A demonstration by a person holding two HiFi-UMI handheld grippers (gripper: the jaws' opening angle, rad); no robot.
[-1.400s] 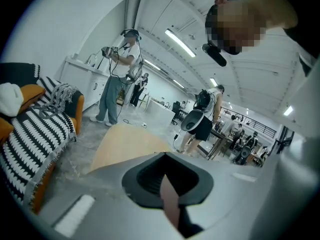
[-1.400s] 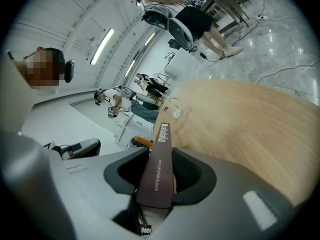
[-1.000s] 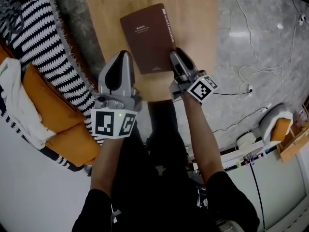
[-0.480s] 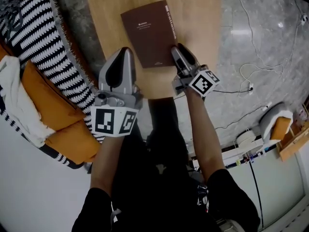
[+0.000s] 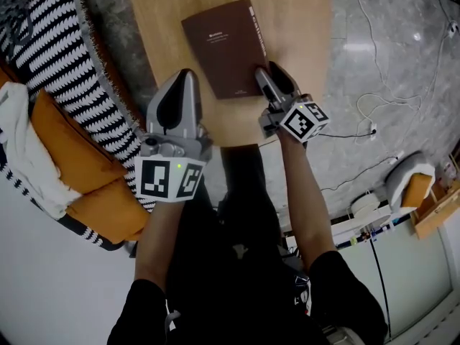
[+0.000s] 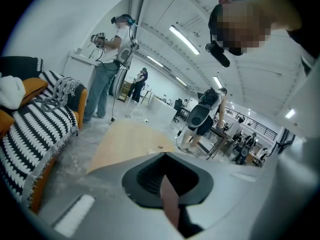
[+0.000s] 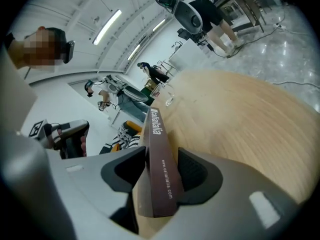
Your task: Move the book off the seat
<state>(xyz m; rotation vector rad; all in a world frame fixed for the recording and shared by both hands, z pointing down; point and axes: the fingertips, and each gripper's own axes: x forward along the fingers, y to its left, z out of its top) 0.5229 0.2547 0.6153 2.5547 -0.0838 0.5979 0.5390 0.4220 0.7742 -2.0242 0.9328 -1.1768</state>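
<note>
**Book flat on the table, right fingers loosening at its corner**

Well left of the left fingers, a striped blanket [image 5: 54, 56] is draped over an orange sofa [image 5: 68, 153]. The left gripper [image 5: 187, 76] is held over the near left part of the wooden table [image 5: 305, 34], its fingers drawn together on nothing. Just ahead and right of them, the brown book [image 5: 228, 45] is laid flat on the table. Its near right corner is flanked by the fingers of the right gripper [image 5: 267, 75], which are being opened, and a gap is seen beside one pad.
</note>
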